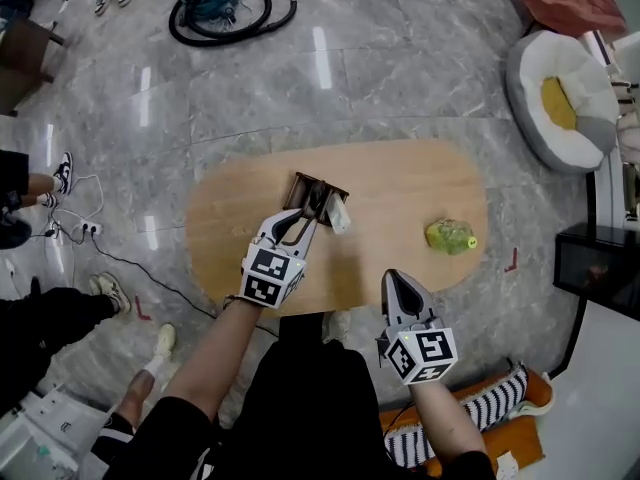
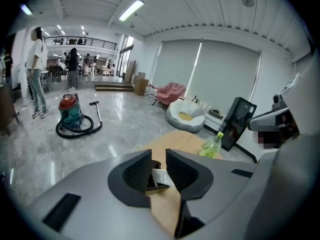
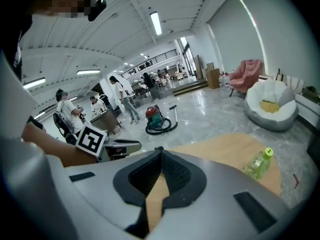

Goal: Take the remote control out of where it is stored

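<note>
remote (image 1: 339, 215) – white, leaning out of the right side of a dark holder (image 1: 305, 185) that stands on the table (image 1: 420, 183) toward its far edge, about mid-length. it looks partly seated in there, so the job seems barely begun. left gripper (image 1: 308, 211) is right at the holder, jaws a little spread — remote and holder rim show in the gap, nothing pinched as far as i can judge. left to do: close on the remote and lift it clear. right gripper (image 1: 398, 278) hangs over the near edge, jaws pressed together, empty. a green bottle (image 1: 450, 235) sits toward the right end.
</note>
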`<state>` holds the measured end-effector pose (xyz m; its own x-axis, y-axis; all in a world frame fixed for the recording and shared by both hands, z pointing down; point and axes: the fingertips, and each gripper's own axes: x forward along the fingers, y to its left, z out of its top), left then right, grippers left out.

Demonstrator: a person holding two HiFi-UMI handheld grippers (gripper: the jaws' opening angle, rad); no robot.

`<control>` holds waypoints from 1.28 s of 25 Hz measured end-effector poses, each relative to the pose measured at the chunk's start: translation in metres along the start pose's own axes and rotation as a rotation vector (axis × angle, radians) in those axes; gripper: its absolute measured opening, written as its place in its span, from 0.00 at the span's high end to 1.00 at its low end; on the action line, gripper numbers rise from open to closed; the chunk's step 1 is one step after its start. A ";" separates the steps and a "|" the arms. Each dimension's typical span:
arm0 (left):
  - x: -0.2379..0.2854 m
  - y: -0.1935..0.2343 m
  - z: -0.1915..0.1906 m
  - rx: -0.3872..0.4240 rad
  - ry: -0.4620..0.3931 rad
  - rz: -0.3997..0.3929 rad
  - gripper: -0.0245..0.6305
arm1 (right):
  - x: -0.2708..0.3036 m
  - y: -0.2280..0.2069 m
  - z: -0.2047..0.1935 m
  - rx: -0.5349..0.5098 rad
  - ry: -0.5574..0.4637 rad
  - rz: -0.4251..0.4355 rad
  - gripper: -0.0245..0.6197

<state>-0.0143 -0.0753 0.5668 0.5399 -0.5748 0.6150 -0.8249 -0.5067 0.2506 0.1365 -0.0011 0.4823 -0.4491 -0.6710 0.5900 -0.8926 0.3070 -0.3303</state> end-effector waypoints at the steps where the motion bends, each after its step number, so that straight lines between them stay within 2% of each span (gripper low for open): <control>1: 0.010 0.006 -0.004 0.002 0.017 0.003 0.84 | 0.000 -0.002 -0.005 0.005 0.011 -0.007 0.95; 6: 0.063 0.027 -0.022 -0.021 0.098 -0.008 0.70 | -0.004 -0.013 -0.021 0.049 0.044 -0.051 0.95; 9: 0.093 0.038 -0.038 -0.028 0.174 -0.004 0.69 | -0.011 -0.018 -0.030 0.070 0.060 -0.062 0.95; 13: 0.120 0.051 -0.052 0.007 0.242 0.058 0.69 | -0.025 -0.031 -0.040 0.090 0.085 -0.083 0.95; 19: 0.131 0.049 -0.055 -0.058 0.241 0.069 0.69 | -0.035 -0.044 -0.044 0.082 0.094 -0.096 0.95; 20: 0.132 0.049 -0.055 -0.067 0.239 0.076 0.73 | -0.035 -0.045 -0.045 0.082 0.095 -0.091 0.95; 21: 0.132 0.048 -0.055 -0.067 0.239 0.083 0.80 | -0.035 -0.045 -0.046 0.087 0.096 -0.087 0.95; 26: 0.132 0.045 -0.055 -0.026 0.245 0.103 0.81 | -0.034 -0.044 -0.048 0.117 0.088 -0.070 0.95; 32: 0.104 0.041 -0.017 -0.034 0.108 0.112 0.81 | -0.032 -0.045 -0.029 0.104 0.046 -0.042 0.95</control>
<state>0.0052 -0.1448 0.6534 0.4243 -0.5532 0.7169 -0.8851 -0.4204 0.1995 0.1899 0.0256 0.4995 -0.4146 -0.6495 0.6374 -0.9028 0.2056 -0.3778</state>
